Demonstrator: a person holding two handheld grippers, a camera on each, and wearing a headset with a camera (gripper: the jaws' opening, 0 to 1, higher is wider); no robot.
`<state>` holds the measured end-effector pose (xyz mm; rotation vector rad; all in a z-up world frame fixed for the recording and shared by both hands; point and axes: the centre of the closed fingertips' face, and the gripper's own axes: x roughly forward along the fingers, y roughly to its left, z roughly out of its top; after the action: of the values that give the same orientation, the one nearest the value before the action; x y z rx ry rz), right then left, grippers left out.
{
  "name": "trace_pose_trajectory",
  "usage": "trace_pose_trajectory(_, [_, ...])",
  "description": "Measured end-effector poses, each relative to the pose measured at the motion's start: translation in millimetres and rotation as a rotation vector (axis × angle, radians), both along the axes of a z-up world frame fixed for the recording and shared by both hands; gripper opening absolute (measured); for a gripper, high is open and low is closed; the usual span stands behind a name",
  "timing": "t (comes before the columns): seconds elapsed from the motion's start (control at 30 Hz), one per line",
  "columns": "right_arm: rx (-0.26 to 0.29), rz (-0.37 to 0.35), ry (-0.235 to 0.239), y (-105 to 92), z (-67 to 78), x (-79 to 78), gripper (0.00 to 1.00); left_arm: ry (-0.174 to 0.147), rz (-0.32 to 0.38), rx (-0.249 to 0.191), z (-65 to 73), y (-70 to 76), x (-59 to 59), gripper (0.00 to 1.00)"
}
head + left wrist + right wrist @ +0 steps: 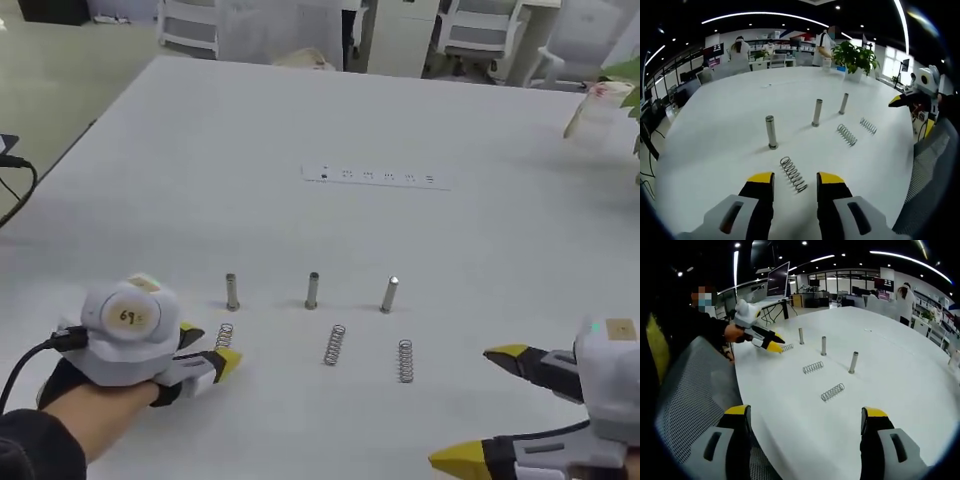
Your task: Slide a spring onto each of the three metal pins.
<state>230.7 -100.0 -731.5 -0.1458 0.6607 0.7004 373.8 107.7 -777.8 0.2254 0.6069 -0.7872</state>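
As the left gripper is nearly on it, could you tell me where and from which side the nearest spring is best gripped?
Grip the nearest spring across its coils at mid-length, one jaw on each long side. It lies flat, pointing roughly away between the open jaws of the left gripper, so probably come straight forward and down. That leaves both ends free for the upright pin.

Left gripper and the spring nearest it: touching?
Apart. The left gripper view shows the spring lying between the open jaws of the left gripper, with bare table showing on both sides.
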Motion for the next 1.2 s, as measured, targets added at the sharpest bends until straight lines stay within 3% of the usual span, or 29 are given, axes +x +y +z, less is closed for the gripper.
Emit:
trace_pose_trajectory(0.57, [-0.002, 0.005, 0.016, -0.6, -4.2, 2.4, 0.90, 0.018, -0.005, 0.013, -9.9, -0.5, -1.2, 0.18])
trace_pose_trajectory(1.2, [-0.006, 0.005, 0.019, -0.5, -4.1, 1.9, 0.90, 0.003, 0.000, 0.028, -11.0, 5.7, 0.0, 0.04])
